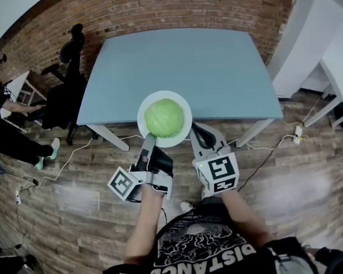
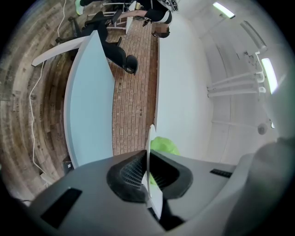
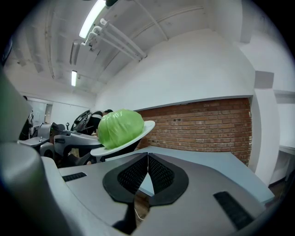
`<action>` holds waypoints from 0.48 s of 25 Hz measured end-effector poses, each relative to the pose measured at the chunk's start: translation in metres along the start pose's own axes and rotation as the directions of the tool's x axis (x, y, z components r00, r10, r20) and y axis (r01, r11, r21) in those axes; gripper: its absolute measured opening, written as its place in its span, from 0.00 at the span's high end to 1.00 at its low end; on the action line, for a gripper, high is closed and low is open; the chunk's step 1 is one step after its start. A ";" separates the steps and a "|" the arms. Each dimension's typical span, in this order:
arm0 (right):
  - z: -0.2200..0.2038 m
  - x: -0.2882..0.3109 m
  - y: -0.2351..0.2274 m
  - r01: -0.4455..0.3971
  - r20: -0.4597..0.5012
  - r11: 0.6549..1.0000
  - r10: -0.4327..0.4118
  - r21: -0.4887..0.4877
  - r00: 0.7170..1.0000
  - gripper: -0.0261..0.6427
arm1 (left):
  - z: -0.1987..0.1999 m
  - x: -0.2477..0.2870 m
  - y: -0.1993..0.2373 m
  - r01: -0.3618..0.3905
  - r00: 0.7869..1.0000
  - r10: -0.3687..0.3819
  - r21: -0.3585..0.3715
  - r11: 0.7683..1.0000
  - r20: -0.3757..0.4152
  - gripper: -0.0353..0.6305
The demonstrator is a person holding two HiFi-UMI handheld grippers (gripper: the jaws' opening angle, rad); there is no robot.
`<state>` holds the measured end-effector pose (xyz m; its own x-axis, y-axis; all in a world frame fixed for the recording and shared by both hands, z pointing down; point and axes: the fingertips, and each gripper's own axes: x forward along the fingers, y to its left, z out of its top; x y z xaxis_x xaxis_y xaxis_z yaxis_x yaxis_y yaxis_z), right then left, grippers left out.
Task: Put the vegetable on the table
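The left gripper [image 2: 148, 171], clamping the plate [image 2: 150, 138], half hides the cabbage [image 2: 166, 146].

Half the cabbage [image 2: 164, 146] behind the plate [image 2: 149, 138]

The cabbage [image 1: 164, 117] looks glossy green, and its white plate [image 1: 142, 115] is smooth. The surface [image 1: 213, 66] is matt blue-grey, the floor [image 1: 76, 193] worn wood planks, the wall [image 1: 180, 10] rough red brick with pale mortar.

The head view looks steeply down on the desk [image 1: 178, 68]. Both gripper views sit close to the cabbage [image 3: 120, 128], which all three views share.
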<state>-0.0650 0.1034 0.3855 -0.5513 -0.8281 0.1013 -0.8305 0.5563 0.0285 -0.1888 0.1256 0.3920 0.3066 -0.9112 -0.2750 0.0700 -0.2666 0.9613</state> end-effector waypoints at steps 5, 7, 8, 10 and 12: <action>-0.001 0.005 0.003 0.003 -0.002 1.000 -0.003 -0.003 1.000 0.95 | 0.006 -0.003 0.004 0.001 1.000 -0.001 -0.011 1.000 0.002 0.93; 0.000 0.008 0.004 0.003 -0.003 1.000 -0.003 -0.003 1.000 0.95 | 0.009 -0.002 0.004 0.001 1.000 -0.001 -0.014 1.000 0.004 0.93; 0.000 0.009 0.004 0.003 -0.003 1.000 -0.003 -0.002 1.000 0.95 | 0.011 -0.002 0.005 0.001 1.000 0.000 -0.014 1.000 0.005 0.93; 0.000 0.011 0.004 0.003 -0.004 1.000 -0.003 -0.002 1.000 0.95 | 0.013 0.000 0.005 0.001 1.000 -0.001 -0.016 1.000 0.007 0.93; -0.001 0.012 0.003 0.004 -0.005 1.000 -0.004 -0.004 1.000 0.95 | 0.013 0.001 0.005 0.002 1.000 -0.002 -0.019 1.000 0.007 0.93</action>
<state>-0.0736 0.0953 0.3874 -0.5473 -0.8302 0.1058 -0.8325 0.5530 0.0328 -0.2009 0.1193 0.3966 0.2994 -0.9130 -0.2771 0.0889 -0.2624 0.9608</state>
